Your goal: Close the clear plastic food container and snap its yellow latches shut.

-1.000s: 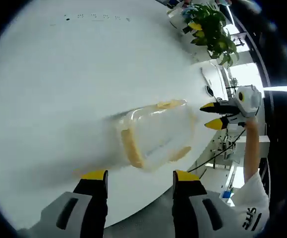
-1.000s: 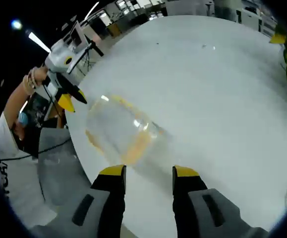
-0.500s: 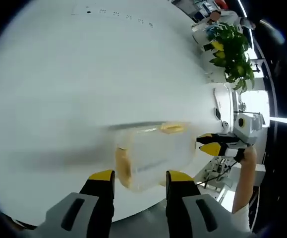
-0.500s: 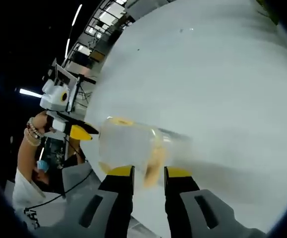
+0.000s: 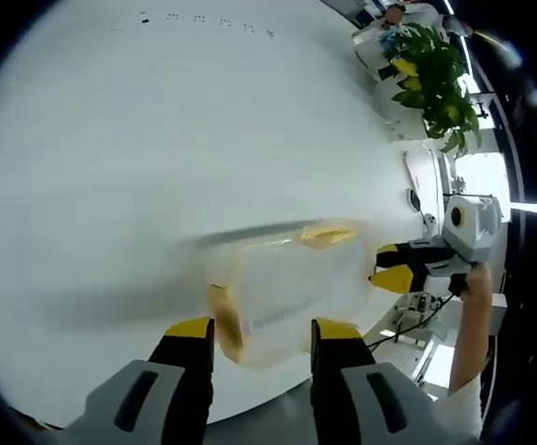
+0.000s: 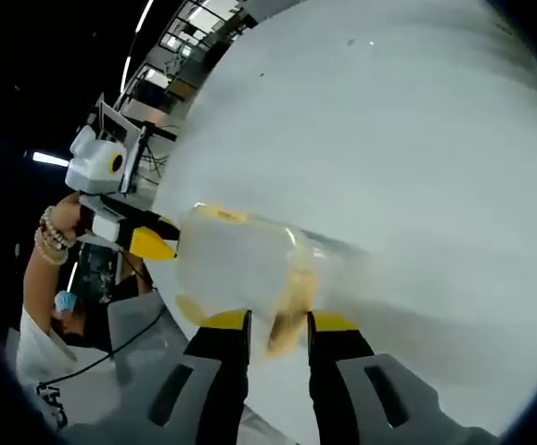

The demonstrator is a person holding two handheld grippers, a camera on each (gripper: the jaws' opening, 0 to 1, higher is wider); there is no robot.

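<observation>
The clear plastic container lies on the white table, blurred, with a yellow latch on its far side and another latch at its near end. My left gripper is open, and its jaws flank that near end. The right gripper reaches in from the right and touches the container's other end. In the right gripper view the container sits just ahead of my right gripper, whose jaws stand narrow with a yellow latch between them. The left gripper meets the far end.
The table edge runs close under both grippers. A potted green plant stands at the table's far right. A person's arm with bracelets holds the left gripper. Wide bare tabletop lies beyond the container.
Both pairs of jaws have narrowed and moved in on the container's two ends since a second ago. Over the last half second hardly anything has moved.
</observation>
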